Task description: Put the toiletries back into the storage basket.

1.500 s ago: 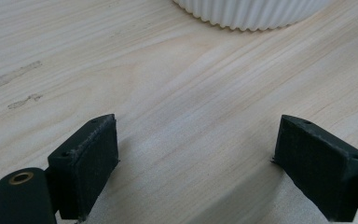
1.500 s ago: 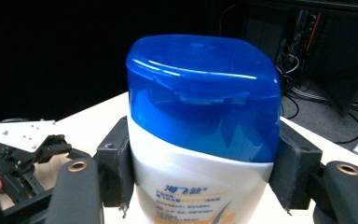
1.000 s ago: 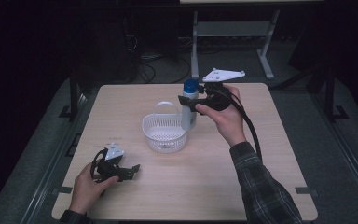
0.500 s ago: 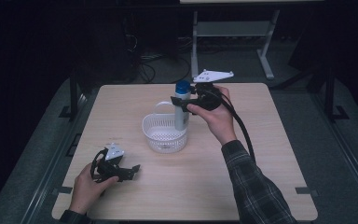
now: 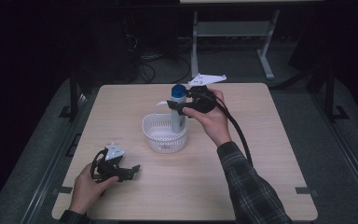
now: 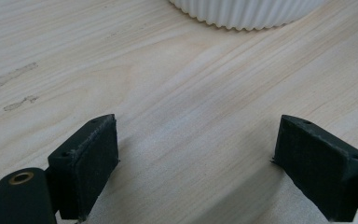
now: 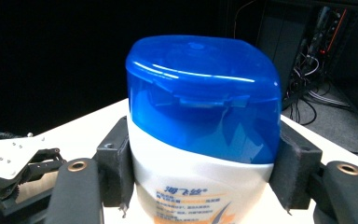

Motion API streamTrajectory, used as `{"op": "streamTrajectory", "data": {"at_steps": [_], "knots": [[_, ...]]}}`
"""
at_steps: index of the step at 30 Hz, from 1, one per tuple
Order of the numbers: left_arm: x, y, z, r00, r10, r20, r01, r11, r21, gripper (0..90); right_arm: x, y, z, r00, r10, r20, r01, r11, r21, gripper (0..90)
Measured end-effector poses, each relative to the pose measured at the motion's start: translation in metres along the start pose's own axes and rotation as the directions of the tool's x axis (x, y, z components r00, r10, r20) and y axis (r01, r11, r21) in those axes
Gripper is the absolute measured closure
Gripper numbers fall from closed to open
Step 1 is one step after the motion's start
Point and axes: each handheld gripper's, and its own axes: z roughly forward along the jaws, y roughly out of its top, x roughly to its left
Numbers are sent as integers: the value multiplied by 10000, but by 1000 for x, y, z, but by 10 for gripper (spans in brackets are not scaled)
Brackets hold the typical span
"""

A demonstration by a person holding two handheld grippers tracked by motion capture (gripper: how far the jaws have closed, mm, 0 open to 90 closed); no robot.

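Two black jaws of the right gripper [image 5: 181,108] clamp a white plastic bottle with a blue cap [image 5: 178,109], upright inside the white ribbed plastic basket [image 5: 164,136] below; left gripper [image 5: 129,171] gapes wide.

The right gripper [image 5: 182,108] is showing a black body, a thick black cable [image 5: 237,135] trailing from it and a pale grey three-cornered plate [image 5: 208,79] sitting above that body. Its jaws are carrying dark foam pads [image 7: 292,170] beside brass-ringed screw holes. The left gripper [image 5: 129,171] is wearing a smaller grey plate. A dark plaid sleeve [image 5: 249,189] is covering the right forearm behind the cable.
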Motion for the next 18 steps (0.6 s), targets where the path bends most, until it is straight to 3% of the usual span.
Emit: {"op": "streamTrajectory", "data": {"at_steps": [18], "knots": [[0,0,0,10000,21,-4,-21,10000,0,127,-4,-20,11,9997,171,-150,-166,9994,300,342]]}}
